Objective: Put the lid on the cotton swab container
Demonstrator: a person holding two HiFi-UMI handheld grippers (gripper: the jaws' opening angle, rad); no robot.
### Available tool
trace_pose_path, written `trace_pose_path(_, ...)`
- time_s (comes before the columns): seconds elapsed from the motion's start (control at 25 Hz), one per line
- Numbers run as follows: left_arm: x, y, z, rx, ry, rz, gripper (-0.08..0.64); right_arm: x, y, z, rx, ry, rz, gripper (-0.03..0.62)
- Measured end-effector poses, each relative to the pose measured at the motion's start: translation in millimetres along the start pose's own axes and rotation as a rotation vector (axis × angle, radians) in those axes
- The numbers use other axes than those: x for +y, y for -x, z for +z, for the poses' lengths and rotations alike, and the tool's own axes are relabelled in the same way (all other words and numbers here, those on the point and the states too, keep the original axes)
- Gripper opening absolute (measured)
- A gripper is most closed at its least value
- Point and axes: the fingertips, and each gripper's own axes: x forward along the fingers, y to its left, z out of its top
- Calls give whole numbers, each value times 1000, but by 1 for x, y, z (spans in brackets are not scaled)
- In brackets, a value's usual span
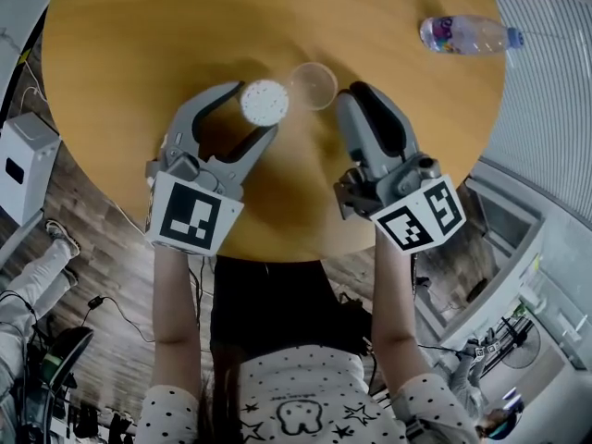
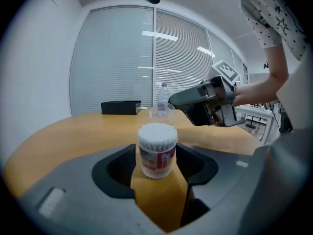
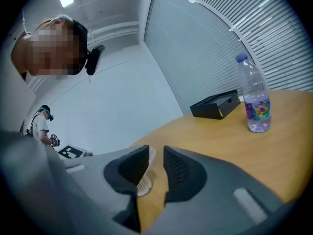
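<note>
The cotton swab container (image 1: 265,102) stands upright and uncovered on the round wooden table (image 1: 139,44), its packed white swab tips showing at the top. The left gripper (image 1: 252,111) has its jaws spread wide to either side of it, and the left gripper view shows a gap on each side, so nothing is clamped. The clear lid (image 1: 313,85) rests on the table just beside the container, at the tip of the right gripper (image 1: 359,95). That gripper's jaws are drawn close with a narrow slot between them where bare wood shows. A pale edge lies against one jaw, probably the lid, though I cannot tell whether it touches. The container looks like a small, light plastic tub that would tip or skid easily, so it is best held low on its labelled wall with gentle pressure. The lid looks thin, light, smooth and fairly rigid, and it probably slips or pops free if squeezed hard. A pinch across its rim, keeping it level, seems the safest hold. A water bottle (image 1: 467,35) lies well apart at the far edge.
</note>
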Motion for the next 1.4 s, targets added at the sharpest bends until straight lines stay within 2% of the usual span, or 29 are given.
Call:
trace_pose_path(0.16,-4,-2,-6,38,15,-20,267,-2,-2,-2,2,-12,2,100)
trace_pose_path(0.44,-3,-4,-7,42,26,-29,252,-3,-2,-1,2,-28,13,100)
trace_pose_path(0.72,-2,-5,-2,22,-2,-25,249,-1,-4,-2,1,-83,48,100)
trace_pose_path(1.04,-2,-5,-5,35,18,-28,249,17,-6,5,-13,-126,127,100)
trace_pose_path(1.24,0,1,-4,23,12,-28,249,40,-8,2,7,-107,185,101)
trace_pose_path(1.4,-1,-1,-4,24,14,-28,249,44,-9,-2,18,-103,195,101)
